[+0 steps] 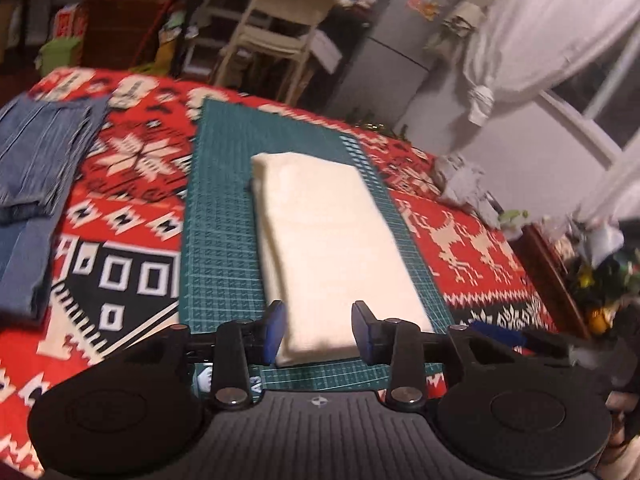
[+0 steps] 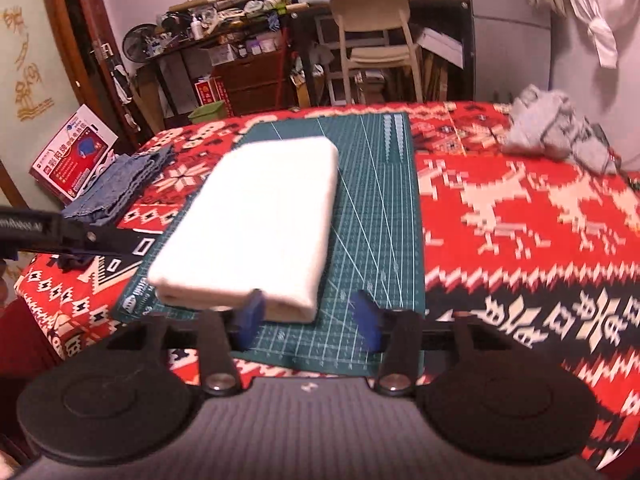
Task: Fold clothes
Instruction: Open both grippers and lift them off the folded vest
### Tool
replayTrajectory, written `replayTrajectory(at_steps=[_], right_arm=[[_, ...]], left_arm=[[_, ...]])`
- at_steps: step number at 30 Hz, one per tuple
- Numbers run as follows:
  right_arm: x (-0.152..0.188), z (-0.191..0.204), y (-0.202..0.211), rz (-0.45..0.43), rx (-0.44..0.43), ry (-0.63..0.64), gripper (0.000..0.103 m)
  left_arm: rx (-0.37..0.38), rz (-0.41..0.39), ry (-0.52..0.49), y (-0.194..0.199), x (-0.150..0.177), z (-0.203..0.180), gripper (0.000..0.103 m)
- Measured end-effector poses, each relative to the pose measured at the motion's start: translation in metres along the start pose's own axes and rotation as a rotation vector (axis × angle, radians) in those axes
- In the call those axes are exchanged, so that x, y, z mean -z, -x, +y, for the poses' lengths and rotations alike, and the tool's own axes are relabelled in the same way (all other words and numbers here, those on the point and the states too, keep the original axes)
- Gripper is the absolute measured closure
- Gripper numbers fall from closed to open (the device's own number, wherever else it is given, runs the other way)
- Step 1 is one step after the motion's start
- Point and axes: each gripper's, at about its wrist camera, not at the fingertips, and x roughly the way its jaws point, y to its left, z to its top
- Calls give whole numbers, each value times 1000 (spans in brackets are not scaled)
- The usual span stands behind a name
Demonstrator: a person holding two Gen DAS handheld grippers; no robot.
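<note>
A cream cloth (image 1: 328, 248), folded into a neat long rectangle, lies on the green cutting mat (image 1: 220, 240). My left gripper (image 1: 318, 332) is open, its blue fingers standing to either side of the cloth's near end, above it. In the right wrist view the same folded cloth (image 2: 256, 228) rests on the mat (image 2: 372, 240). My right gripper (image 2: 310, 318) is open at the cloth's near right corner, nothing between its fingers. The left gripper (image 2: 72, 248) shows at the left edge of that view.
Folded blue denim (image 1: 36, 184) lies on the red patterned tablecloth (image 1: 132, 168) at the left. A crumpled grey garment (image 2: 560, 132) sits at the far right of the table. A pale chair (image 2: 376, 36), cluttered shelves and a box (image 2: 74, 156) stand beyond the table.
</note>
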Motion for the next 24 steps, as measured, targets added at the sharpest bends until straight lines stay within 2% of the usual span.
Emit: replayTrajectory(at_steps=[1, 2, 4, 8, 14, 17, 21, 24], right_arm=[[-1, 1, 3, -4, -9, 13, 24], [-2, 3, 7, -8, -19, 27, 19], [-7, 4, 10, -13, -39, 41, 13], [-15, 11, 23, -31, -12, 70, 1], [-17, 24, 39, -114, 103, 169, 0], [-17, 22, 46, -128, 108, 162, 0], [-18, 12, 48, -133, 119, 160, 0], [-17, 5, 40, -102, 191, 152, 0]], left_arm=[[-7, 0, -17, -1, 0, -3, 64], [-17, 3, -29, -2, 0, -6, 63], [-32, 4, -39, -3, 0, -9, 63], [-30, 2, -64, -3, -3, -12, 63], [-63, 0, -138, -4, -9, -22, 63], [-77, 0, -156, -7, -13, -28, 62], [-82, -3, -187, -12, -15, -36, 62], [-85, 20, -205, -19, -15, -41, 62]])
